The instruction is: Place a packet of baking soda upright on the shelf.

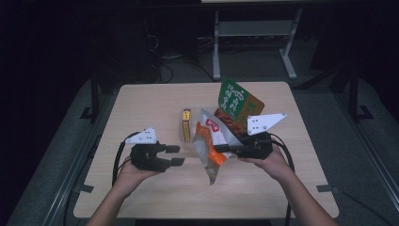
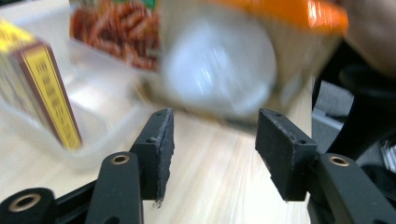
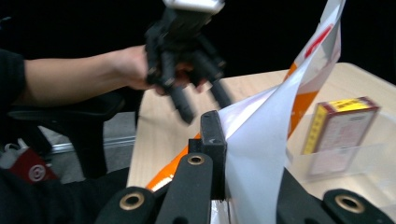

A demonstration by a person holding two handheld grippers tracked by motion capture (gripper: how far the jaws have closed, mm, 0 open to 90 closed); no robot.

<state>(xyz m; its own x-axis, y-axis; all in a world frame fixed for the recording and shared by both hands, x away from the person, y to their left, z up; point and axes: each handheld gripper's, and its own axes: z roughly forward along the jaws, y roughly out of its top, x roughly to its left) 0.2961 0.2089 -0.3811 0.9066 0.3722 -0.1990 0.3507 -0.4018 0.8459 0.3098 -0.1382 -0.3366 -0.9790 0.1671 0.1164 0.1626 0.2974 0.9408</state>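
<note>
The left gripper (image 1: 175, 155) hovers over the tabletop (image 1: 141, 108), fingers parted and empty. The right gripper (image 1: 221, 149) pinches the orange-and-white snack pouch (image 1: 209, 141) aloft, beside a clear tray (image 2: 88, 140), probably its destination; next, lowering it in.

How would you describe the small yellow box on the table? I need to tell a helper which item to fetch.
On the light wooden table, look near the middle, just left of the white-and-orange plastic pouch held up by the right gripper. There a small upright yellow cardboard box with dark red edges stands in a clear plastic tray. It is the one stiff, boxy item; its neighbours are soft printed bags.
</note>
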